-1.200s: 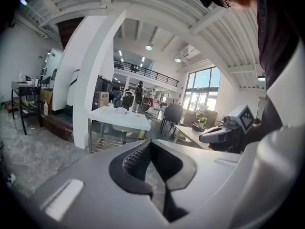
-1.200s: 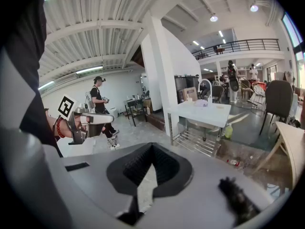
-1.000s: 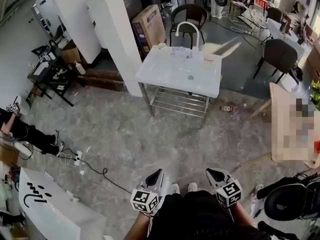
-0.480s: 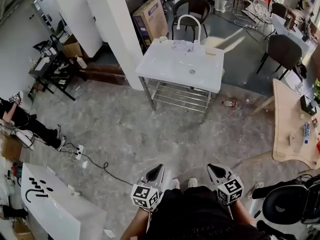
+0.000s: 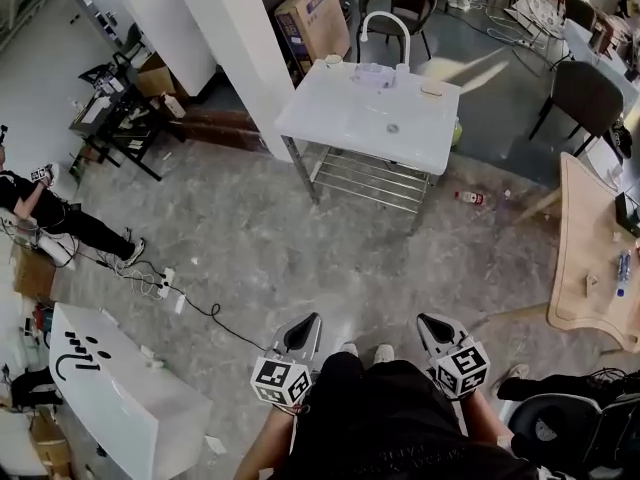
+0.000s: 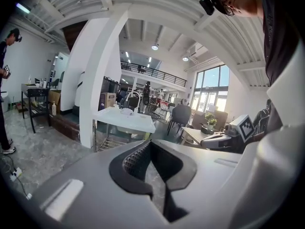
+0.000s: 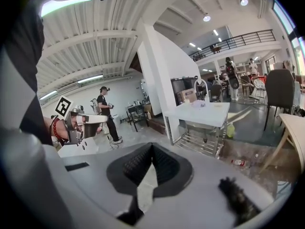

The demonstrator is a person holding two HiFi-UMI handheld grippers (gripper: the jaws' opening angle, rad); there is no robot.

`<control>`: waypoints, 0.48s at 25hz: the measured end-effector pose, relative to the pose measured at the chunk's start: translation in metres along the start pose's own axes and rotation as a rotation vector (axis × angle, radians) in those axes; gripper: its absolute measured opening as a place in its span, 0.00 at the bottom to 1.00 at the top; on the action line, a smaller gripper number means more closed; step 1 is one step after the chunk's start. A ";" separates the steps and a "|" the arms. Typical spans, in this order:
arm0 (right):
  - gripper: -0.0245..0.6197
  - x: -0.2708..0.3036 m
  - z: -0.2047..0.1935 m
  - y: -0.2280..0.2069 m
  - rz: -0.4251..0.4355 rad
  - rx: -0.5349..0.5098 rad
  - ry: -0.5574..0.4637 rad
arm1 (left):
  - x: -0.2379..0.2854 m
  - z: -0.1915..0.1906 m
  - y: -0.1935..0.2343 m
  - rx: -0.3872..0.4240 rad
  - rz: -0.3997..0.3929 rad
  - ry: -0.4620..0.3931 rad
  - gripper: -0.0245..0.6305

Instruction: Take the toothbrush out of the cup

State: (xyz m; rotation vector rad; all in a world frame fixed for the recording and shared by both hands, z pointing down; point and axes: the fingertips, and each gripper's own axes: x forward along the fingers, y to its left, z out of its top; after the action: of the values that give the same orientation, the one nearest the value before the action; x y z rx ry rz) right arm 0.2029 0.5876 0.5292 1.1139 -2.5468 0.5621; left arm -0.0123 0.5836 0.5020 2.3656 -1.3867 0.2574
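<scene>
A white sink table with a curved faucet stands several steps ahead of me. A small pale cup sits at its back left corner; at this distance I can make out no toothbrush. My left gripper and right gripper are held low in front of my body, far from the table. Both are shut with nothing between the jaws. The table also shows beyond the left gripper as a white table, and beyond the right gripper as a white table.
A white pillar and a cardboard box stand left of the table. A wooden table is on the right, a white cabinet at lower left. A cable with a power strip and a bottle lie on the floor. A person sits at far left.
The head view has shifted, so the sink table sits a little higher in the frame and more of the left side shows. Both grippers stay shut at my waist.
</scene>
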 end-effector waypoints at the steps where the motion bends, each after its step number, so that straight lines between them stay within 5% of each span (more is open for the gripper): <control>1: 0.06 -0.001 -0.002 -0.004 0.002 -0.005 0.000 | 0.000 -0.001 -0.001 -0.006 0.009 -0.002 0.05; 12: 0.06 -0.012 -0.006 -0.024 0.008 -0.014 0.022 | 0.013 -0.003 -0.012 -0.031 0.028 -0.002 0.05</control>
State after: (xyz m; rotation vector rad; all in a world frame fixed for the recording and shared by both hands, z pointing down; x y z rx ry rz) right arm 0.2299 0.5828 0.5345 1.0872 -2.5335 0.5544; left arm 0.0052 0.5798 0.5065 2.3241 -1.4150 0.2400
